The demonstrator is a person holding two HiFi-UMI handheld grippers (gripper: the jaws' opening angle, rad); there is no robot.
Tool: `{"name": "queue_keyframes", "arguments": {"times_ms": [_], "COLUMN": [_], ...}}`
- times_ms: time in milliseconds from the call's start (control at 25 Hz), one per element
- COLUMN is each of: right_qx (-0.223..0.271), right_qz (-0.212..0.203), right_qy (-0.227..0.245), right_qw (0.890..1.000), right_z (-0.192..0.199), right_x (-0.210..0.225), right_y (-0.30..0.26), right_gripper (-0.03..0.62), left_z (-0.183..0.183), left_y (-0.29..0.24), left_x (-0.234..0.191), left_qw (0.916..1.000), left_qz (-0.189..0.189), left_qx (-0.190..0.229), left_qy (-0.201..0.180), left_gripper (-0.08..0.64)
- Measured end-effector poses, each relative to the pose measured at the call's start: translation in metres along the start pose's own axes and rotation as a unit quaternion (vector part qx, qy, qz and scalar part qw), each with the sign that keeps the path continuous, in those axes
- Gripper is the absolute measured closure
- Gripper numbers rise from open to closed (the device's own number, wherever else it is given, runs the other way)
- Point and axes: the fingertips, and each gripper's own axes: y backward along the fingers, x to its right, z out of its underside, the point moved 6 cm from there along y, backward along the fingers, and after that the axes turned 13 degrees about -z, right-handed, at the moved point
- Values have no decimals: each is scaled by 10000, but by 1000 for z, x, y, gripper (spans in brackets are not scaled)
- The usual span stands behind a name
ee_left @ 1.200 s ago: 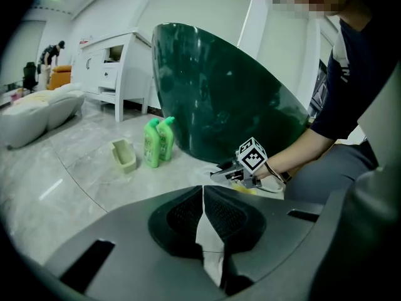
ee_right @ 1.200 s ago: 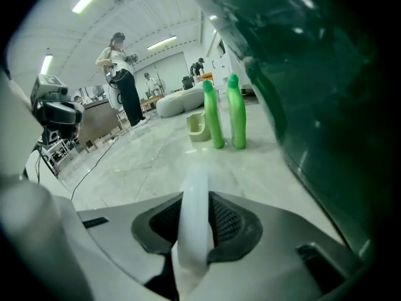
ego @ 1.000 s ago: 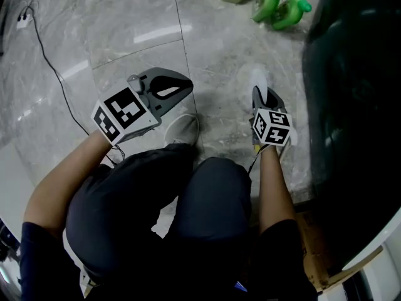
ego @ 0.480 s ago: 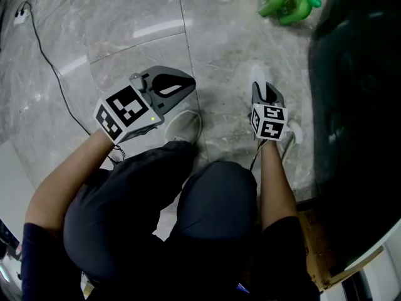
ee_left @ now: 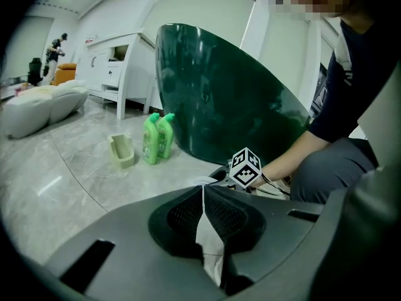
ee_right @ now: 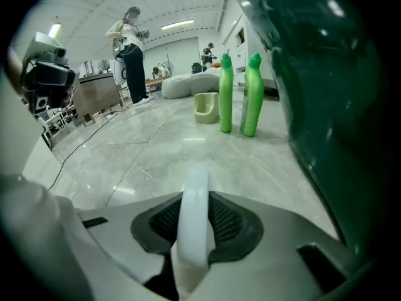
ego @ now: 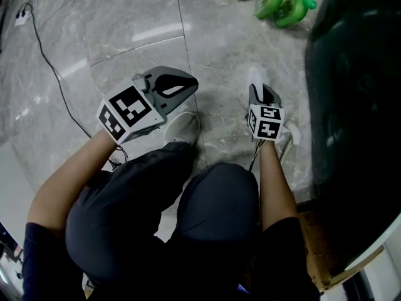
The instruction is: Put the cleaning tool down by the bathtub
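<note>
As the right gripper (ee_right: 194,196) opens its jaws around the white tool handle (ee_right: 195,174), bathtub (ee_right: 326,105) at its right, the left gripper (ee_left: 203,190) pinches cloth (ee_left: 210,243).

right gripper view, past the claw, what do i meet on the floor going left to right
standing person → beige holder → first green bottle → second green bottle → dark green bathtub

A bathroom setting: dark green bathtub (ego: 357,105), grey marble floor tiles (ego: 125,30), green cleaner bottles (ego: 282,5).
</note>
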Motion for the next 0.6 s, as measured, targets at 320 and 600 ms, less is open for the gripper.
{"name": "queue_keyframes", "arguments": {"times_ms": [320, 600], "right_qx": [225, 450], "right_qz": [-182, -262], "right_qy": [95, 169], "right_qw": [9995, 9985], "right_z": [-11, -29], "right_x": [-4, -9], "right_y": [11, 35], "right_gripper": [459, 430], "left_z": [-5, -19], "left_y": [2, 5], "left_x": [6, 13], "left_qw": [9999, 9995], "left_qz": [-8, -16], "left_qx": [55, 155], "left_qy": [-105, -260], "left_gripper": [526, 526]}}
